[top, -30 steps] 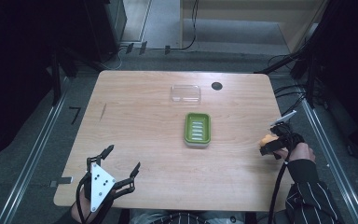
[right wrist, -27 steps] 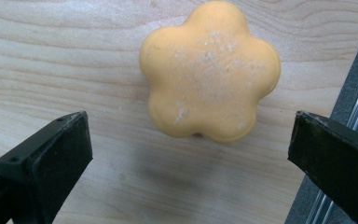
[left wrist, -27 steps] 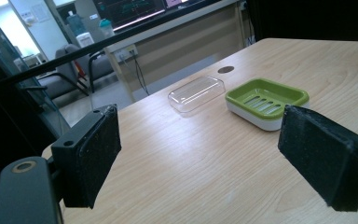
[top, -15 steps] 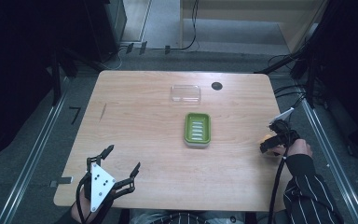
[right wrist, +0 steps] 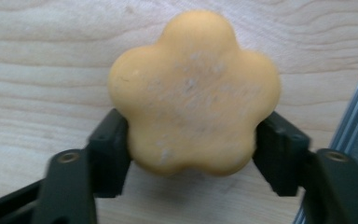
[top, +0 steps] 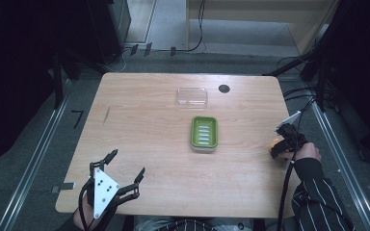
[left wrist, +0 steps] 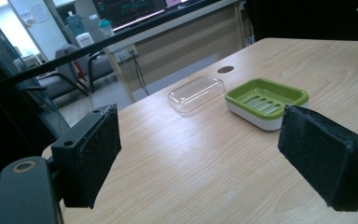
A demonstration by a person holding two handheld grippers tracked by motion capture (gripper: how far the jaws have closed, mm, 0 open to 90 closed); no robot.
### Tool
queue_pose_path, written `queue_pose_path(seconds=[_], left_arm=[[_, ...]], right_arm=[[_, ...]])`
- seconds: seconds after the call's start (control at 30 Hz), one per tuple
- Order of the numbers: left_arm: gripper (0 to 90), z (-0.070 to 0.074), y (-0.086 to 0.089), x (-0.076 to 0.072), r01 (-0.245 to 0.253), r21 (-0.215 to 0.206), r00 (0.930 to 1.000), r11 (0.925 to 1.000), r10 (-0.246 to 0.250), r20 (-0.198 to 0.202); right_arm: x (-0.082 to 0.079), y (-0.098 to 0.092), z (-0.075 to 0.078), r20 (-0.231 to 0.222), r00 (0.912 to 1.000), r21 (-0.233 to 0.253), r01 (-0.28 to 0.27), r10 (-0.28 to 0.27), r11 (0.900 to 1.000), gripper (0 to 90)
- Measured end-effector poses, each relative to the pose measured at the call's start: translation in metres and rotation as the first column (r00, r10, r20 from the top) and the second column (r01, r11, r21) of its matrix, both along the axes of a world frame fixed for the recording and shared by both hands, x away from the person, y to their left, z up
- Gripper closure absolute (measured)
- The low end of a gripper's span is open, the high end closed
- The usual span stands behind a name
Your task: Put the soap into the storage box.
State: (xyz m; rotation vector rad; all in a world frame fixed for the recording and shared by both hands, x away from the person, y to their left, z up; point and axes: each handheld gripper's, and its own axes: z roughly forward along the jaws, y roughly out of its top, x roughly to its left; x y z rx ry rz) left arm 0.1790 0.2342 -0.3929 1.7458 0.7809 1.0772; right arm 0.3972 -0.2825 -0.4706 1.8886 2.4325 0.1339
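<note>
Two grippers are working at a wooden table [top: 139,115] in the high view: the left gripper [top: 125,169] is hovering with jaws spread near the front-left corner, while the right gripper [top: 280,144] is pinching a flower-shaped orange soap [top: 274,143] at the right edge. A green soap dish [top: 204,133] is sitting mid-table, a clear lid [top: 191,96] beyond it.

Left gripper view: the jaws are standing wide apart, framing dish [left wrist: 265,99] and lid [left wrist: 196,93].

Right gripper view: both jaws are pressing the soap's [right wrist: 195,91] sides.

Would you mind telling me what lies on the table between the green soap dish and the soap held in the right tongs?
Nothing: in the high view, bare wood separates the dish from the soap in the right tongs.
</note>
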Motion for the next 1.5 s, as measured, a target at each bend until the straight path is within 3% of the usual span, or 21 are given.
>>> queue_pose_path(seconds=[0.37, 0.77, 1.2, 1.5], left_arm=[[13.5, 0.0, 0.0, 0.0, 0.0, -0.001, 1.0, 1.0, 0.0, 0.001], [13.5, 0.0, 0.0, 0.0, 0.001, -0.003, 1.0, 1.0, -0.001, 0.002], [13.5, 0.0, 0.001, -0.001, -0.003, -0.002, 1.0, 1.0, 0.003, 0.0], [13.5, 0.0, 0.001, -0.002, -0.009, -0.001, 1.0, 1.0, 0.009, 0.0]], right_arm=[[-0.001, -0.001, 0.0, 0.01, 0.9999, 0.006, -0.014, 0.014, 1.0, 40.4], [-0.006, 0.001, 0.008, 0.052, 0.9974, -0.007, -0.049, 0.049, 0.999, 40.5], [-0.008, 0.021, 0.025, 0.112, 0.9867, 0.007, -0.12, 0.118, 0.993, 40.4], [-0.006, 0.037, 0.036, 0.149, 0.9745, 0.005, -0.17, 0.168, 0.985, 40.4]])
